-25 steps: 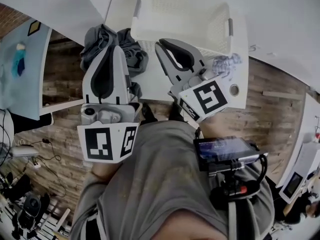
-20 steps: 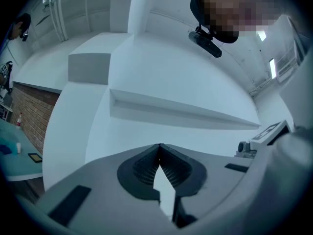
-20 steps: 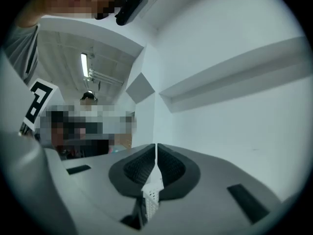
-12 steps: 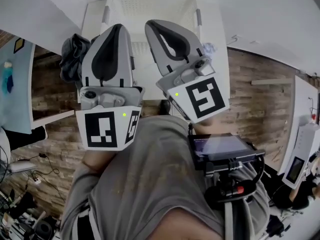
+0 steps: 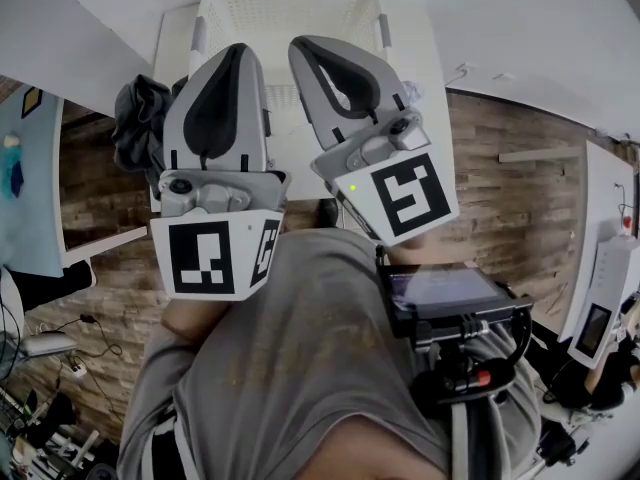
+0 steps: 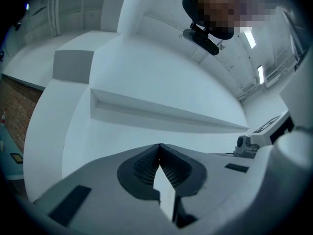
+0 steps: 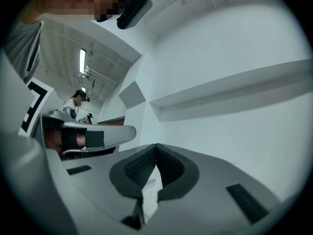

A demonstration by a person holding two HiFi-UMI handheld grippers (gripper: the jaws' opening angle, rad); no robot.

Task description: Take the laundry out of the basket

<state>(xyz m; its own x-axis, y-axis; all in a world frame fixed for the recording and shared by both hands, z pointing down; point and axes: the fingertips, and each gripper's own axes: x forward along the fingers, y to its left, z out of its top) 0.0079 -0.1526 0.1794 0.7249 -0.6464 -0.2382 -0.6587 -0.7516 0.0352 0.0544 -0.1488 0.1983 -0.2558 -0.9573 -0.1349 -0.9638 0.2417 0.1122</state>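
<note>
while both claws hang shut, laundry lies beside the basket

as far as the head view shows, the basket [image 5: 290,8] at the top centre of the frame has nothing dark in it, though its near end is hidden behind the claws. the laundry [image 5: 140,128], a dark crumpled heap, sits at the upper left of the frame on the table [image 5: 415,118], just beside the basket's left wall and outside it. judged from that, the taking-out looks done or close to it, and this is a pause, not a grab.

any next move calls for tipping a claw down to check the hidden near end. cloth found there would need the jaws opened first, then a pinch on a fold.

the left claw [image 5: 238,52] and right claw [image 5: 300,46] are raised side by side in front of the basket, near each other but apart. in the left gripper view the left claw [image 6: 159,146] has its ribbed pads meeting at the tips with nothing between them; only a white wall and a shelf lie ahead. in the right gripper view the right claw [image 7: 156,145] is likewise closed tip to tip, empty and touching nothing.
</note>
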